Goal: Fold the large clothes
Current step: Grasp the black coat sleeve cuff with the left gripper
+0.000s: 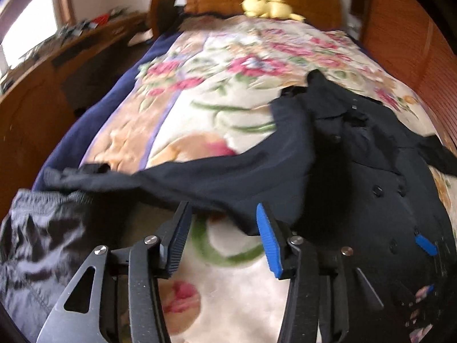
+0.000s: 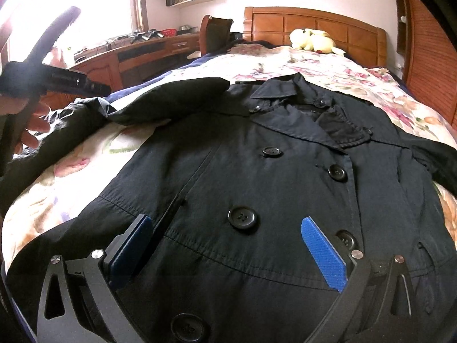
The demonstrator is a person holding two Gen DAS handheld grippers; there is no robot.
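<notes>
**Operator:** Both grippers first. What is their state?

**Technician:** Left gripper, lower centre of its view: jaws spread, nothing between them, poised just before the hem of a sleeve. Right gripper, lower centre of its view: jaws spread wide, over the front panel of the coat; whether the pads touch the cloth cannot be told. Neither holds anything.

**Operator:** Location of the coat?

**Technician:** Face up on the floral blanket, collar pointing toward the headboard. In the left view the sleeve runs from mid-right to lower left. A second dark, shiny garment lies at lower left, beside the sleeve end.

**Operator:** Expected handling?

**Technician:** Judged soft and limp, of moderate weight: thin woven cloth, creased, double-breasted with large buttons. It will probably sag and trail wherever it is unsupported. The weave looks smooth, so a single layer may slip from the pads.

**Operator:** Recommended hold points?

**Technician:** Grip stitched, doubled edges: sleeve cuff, shoulder seam, front placket or bottom hem. Avoid closing on buttons; the pads would seat poorly. Take the cuff with the left and pin or lift the body with the right.

**Operator:** Far field?

**Technician:** A yellow plush toy at upper centre, well apart from the work.
</notes>
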